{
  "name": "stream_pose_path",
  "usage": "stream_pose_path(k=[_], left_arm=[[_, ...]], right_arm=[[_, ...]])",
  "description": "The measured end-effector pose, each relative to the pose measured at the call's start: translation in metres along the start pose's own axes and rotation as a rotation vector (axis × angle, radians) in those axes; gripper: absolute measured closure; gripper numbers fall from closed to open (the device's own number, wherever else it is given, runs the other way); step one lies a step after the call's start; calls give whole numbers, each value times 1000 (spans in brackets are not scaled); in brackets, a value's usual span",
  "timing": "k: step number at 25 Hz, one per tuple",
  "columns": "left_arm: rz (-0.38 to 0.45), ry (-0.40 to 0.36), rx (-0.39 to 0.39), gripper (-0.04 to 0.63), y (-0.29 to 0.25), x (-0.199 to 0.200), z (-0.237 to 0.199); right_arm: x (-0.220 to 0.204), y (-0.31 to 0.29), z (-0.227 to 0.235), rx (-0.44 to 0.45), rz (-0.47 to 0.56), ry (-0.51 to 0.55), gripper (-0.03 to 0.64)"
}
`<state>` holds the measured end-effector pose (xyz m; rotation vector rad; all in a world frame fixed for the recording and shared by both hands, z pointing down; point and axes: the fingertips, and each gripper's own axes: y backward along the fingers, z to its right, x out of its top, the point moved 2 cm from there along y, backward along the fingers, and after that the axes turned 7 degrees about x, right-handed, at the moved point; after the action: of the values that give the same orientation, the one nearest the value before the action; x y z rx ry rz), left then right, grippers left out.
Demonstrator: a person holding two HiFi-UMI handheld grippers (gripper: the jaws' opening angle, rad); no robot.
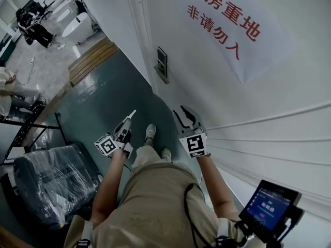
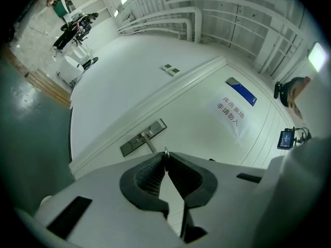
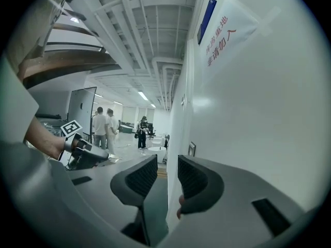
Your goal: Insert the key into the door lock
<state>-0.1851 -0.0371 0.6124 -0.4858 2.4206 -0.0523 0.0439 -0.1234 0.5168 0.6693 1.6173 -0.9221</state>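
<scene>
The door lock (image 1: pixel 162 64) is a dark metal plate with a lever handle on the white door (image 1: pixel 248 118). In the left gripper view the lock (image 2: pixel 144 137) lies just beyond my jaws. My left gripper (image 1: pixel 128 121) (image 2: pixel 166 157) is shut on a small metal key (image 2: pixel 165 151), whose tip pokes out between the pads and points toward the door. My right gripper (image 1: pixel 185 115) (image 3: pixel 160 174) stands open and empty close beside the door. The right gripper view shows the lock (image 3: pixel 192 149) farther along the door and the left gripper (image 3: pixel 83 152) off to the left.
A red-lettered notice (image 1: pixel 227 25) hangs on the door. A plastic-wrapped chair (image 1: pixel 51 180) stands at the lower left on the green floor (image 1: pixel 103 102). A small screen (image 1: pixel 271 204) sits at lower right. Several people (image 3: pixel 106 128) stand far down the hall.
</scene>
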Motion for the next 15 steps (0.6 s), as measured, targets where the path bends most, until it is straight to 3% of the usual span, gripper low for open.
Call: stream_pose_path(k=[8, 15], left_arm=[[-18, 28, -66, 563, -42, 40, -22], [-54, 59, -63, 563, -80, 73, -56]], right_arm=[[-2, -46, 13, -23, -52, -24, 486], [10, -100, 31, -32, -81, 25, 486]])
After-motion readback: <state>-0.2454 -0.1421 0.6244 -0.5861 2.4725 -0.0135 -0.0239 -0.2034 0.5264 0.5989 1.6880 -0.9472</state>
